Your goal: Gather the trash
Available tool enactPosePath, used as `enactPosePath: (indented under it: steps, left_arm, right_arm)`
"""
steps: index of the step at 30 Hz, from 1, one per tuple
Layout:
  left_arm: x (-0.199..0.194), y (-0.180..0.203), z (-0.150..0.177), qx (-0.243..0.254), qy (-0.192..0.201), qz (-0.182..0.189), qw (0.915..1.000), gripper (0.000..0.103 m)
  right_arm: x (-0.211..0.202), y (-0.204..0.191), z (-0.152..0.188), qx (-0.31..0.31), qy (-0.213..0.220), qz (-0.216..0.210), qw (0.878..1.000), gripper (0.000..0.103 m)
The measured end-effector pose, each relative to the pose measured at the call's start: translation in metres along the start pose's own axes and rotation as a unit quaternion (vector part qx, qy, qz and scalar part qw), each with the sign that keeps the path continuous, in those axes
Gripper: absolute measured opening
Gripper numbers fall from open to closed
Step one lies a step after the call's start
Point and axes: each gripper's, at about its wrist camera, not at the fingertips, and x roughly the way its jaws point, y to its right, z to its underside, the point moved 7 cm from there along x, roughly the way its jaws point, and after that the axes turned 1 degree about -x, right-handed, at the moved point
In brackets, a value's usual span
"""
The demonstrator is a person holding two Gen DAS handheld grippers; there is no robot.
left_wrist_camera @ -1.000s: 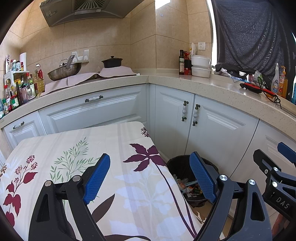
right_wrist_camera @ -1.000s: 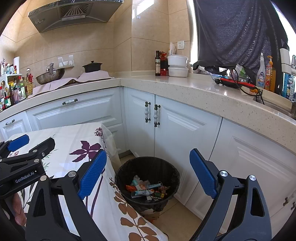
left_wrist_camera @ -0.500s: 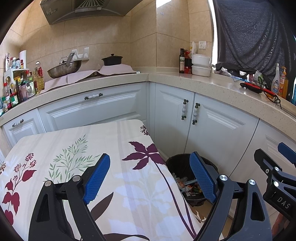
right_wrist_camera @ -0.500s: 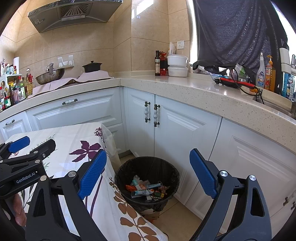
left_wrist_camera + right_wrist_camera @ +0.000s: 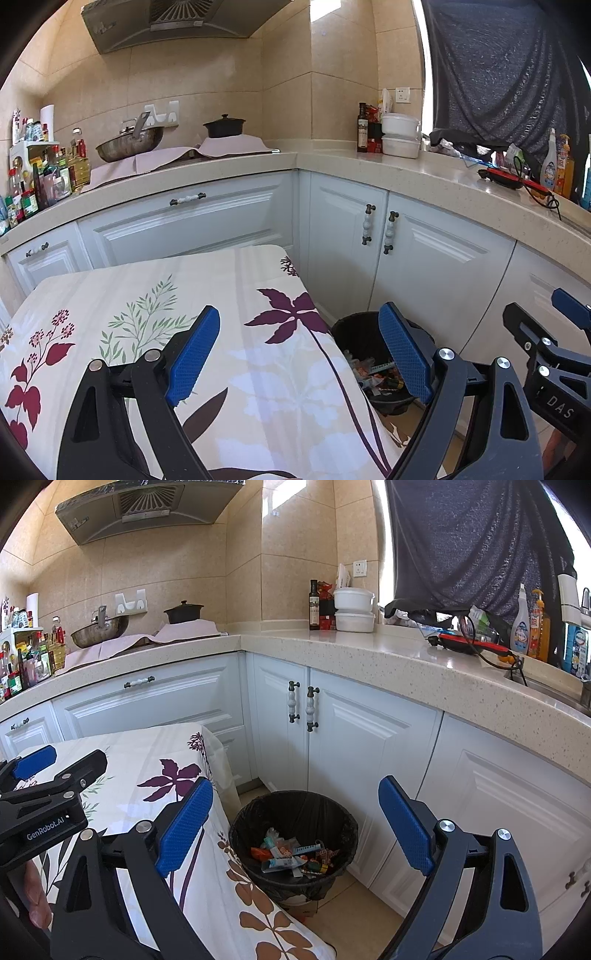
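Nothing has moved since earlier: both the left gripper [image 5: 299, 350] and right gripper [image 5: 295, 823] hang released and empty; the black round bin [image 5: 293, 805] holds wrappers, so collecting looks done; next, perhaps bagging.

Nothing has visibly changed since the earlier pictures; no object or claw has shifted.

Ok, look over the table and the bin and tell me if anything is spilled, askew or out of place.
Nothing stands out. The floral tablecloth lies flat with no litter showing on it, and the wrappers sit inside the black bin, which stands upright on the floor beside the table. Both grippers are open and hold nothing.
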Motion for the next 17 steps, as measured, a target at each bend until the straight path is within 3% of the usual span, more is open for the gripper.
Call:
enactPosePath:
  steps: [9,12,17]
  left_arm:
    - [0.001,0.003,0.001,0.010,0.003,0.008,0.9999,0.086]
    - [0.002,-0.005,0.000,0.007,0.003,-0.007,0.9999,0.086]
    - [0.013,-0.028,0.005,-0.001,-0.027,-0.021,0.9994,0.087]
  right_arm:
    - [0.001,-0.001,0.004,-0.001,-0.003,-0.003,1.000,0.089]
    - [0.004,-0.006,0.003,-0.005,-0.003,-0.007,1.000,0.089]
    - [0.014,-0.024,0.000,-0.013,-0.010,-0.029,0.999,0.090]
